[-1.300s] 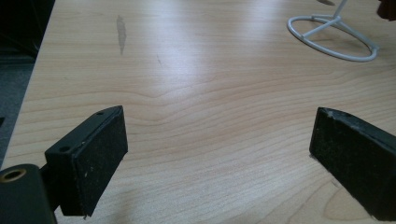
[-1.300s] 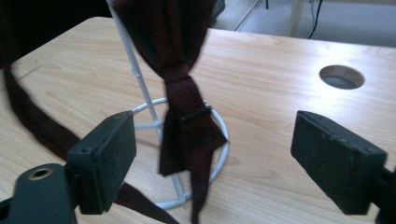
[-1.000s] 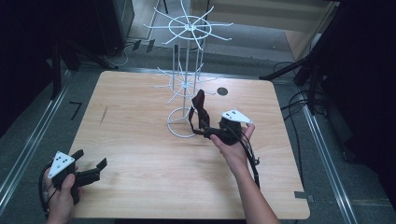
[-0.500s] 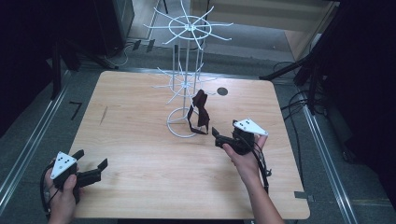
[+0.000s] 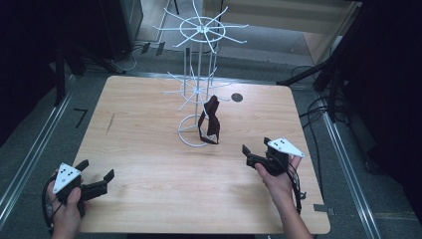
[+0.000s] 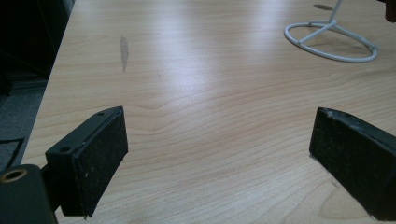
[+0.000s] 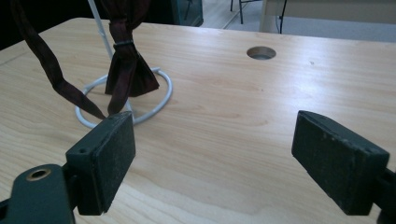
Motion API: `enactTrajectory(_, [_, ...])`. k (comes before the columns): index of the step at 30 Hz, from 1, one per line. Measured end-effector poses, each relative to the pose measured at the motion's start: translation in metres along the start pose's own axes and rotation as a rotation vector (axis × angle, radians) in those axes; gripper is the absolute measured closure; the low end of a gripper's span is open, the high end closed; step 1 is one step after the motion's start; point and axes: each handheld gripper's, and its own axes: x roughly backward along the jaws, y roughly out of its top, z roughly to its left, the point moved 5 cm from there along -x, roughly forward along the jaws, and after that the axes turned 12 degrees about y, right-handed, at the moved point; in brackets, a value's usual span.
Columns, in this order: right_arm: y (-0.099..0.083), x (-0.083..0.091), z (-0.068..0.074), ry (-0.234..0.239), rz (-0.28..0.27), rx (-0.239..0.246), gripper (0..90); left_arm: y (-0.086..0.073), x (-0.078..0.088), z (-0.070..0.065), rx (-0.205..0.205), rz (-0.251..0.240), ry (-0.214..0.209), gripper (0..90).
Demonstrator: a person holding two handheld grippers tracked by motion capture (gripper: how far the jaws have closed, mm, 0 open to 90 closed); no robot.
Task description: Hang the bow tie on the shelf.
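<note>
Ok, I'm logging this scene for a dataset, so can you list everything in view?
table: one, light wood, centre of the high view.
rack: one, white wire, stands at the table's middle toward the far edge.
bow tie: one, dark red, hangs from a lower rack arm, over the ring base.
hole: one, dark, round, in the table right of the rack.
left gripper: one, black, open, near-left corner, held in left hand.
right gripper: one, black, open, near-right, held in right hand.
</note>
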Motion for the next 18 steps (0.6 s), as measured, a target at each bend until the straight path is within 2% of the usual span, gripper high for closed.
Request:
enactTrajectory(7, [-0.019, 0.014, -0.007, -0.006, 0.027, 0.002, 13.6, 0.000, 0.001, 0.003, 0.030, -0.014, -0.016, 4.8])
enactTrajectory(18, [-0.034, 0.035, -0.018, -0.022, 0.026, -0.025, 13.6, 0.000, 0.001, 0.003, 0.033, -0.008, -0.019, 4.8])
